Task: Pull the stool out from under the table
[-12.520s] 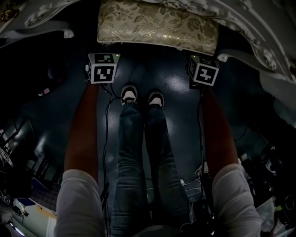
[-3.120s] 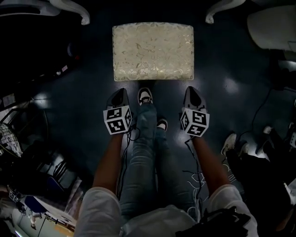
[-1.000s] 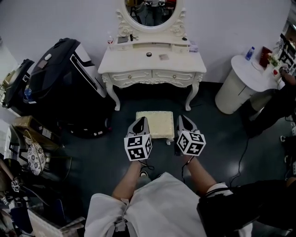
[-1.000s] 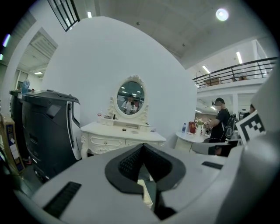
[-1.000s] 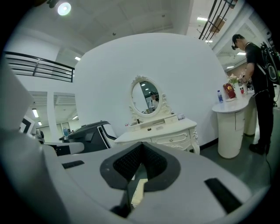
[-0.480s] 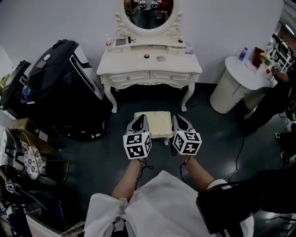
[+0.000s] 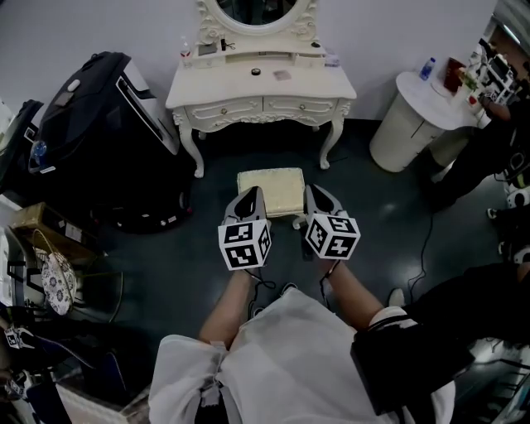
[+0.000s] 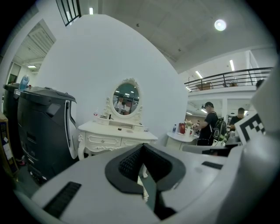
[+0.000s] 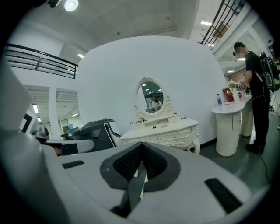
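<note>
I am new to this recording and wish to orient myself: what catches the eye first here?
An ornate white table with an oval mirror stands against the back wall. A cream stool stands on the dark floor before it, clear of its legs. Nearer, the left gripper and right gripper hang shut and empty by the stool's near edge.

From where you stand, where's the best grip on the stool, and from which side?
Probably the near long edge of the stool's cushioned seat, coming from the person's side, one gripper toward each end. The seat is a flat rectangle with a long edge facing the person, and the dressing table crowds the far side. The left gripper and right gripper are shut, so open first.
</note>
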Motion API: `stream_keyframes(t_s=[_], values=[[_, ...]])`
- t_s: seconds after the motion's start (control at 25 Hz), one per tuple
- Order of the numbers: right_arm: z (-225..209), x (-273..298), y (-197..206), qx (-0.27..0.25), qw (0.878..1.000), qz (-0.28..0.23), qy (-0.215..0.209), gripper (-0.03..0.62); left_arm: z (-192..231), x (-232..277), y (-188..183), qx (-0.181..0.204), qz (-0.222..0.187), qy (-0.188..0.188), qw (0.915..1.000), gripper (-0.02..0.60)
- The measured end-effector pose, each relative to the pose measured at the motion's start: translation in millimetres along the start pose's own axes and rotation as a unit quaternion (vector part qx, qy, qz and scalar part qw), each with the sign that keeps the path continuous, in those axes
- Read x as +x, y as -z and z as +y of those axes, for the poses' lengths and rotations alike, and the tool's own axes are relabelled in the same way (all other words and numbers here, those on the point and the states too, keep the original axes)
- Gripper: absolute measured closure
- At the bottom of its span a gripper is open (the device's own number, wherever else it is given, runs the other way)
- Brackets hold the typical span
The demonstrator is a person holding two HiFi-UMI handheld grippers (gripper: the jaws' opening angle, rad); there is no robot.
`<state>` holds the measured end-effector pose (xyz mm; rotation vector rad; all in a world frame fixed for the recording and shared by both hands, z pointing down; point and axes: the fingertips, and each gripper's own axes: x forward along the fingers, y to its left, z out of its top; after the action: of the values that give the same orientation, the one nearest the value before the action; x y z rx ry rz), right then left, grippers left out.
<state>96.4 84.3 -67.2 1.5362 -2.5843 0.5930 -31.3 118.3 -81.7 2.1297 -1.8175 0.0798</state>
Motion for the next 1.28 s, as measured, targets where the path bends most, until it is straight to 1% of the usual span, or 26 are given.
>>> stream_keyframes(t_s=[0.2,0.56,0.84,1.28], values=[[8.9,-12.2,12.3,0.010,1.000,0.004,0.001,0.594,-2.9,-8.7,9.1,0.005,0.009,0.005,0.9999,0.572],[14.3,-27.6,11.0,0.002,1.000,-0.001,0.002,0.594,-14.9,-20.4,1.6,0.018,-0.001,0.017,0.9997,0.572],[18.0,-25.9,17.1,-0.005,1.000,0.010,-0.005,0.594,-11.1,-22.2,3.5,0.014,-0.003,0.012,0.9998,0.572],[19.6,-9.6,8.1,-0.018,1.000,0.015,-0.015,0.594,-1.5,-9.1,-5.8,0.010,-0.006,0.005,0.9999,0.572]])
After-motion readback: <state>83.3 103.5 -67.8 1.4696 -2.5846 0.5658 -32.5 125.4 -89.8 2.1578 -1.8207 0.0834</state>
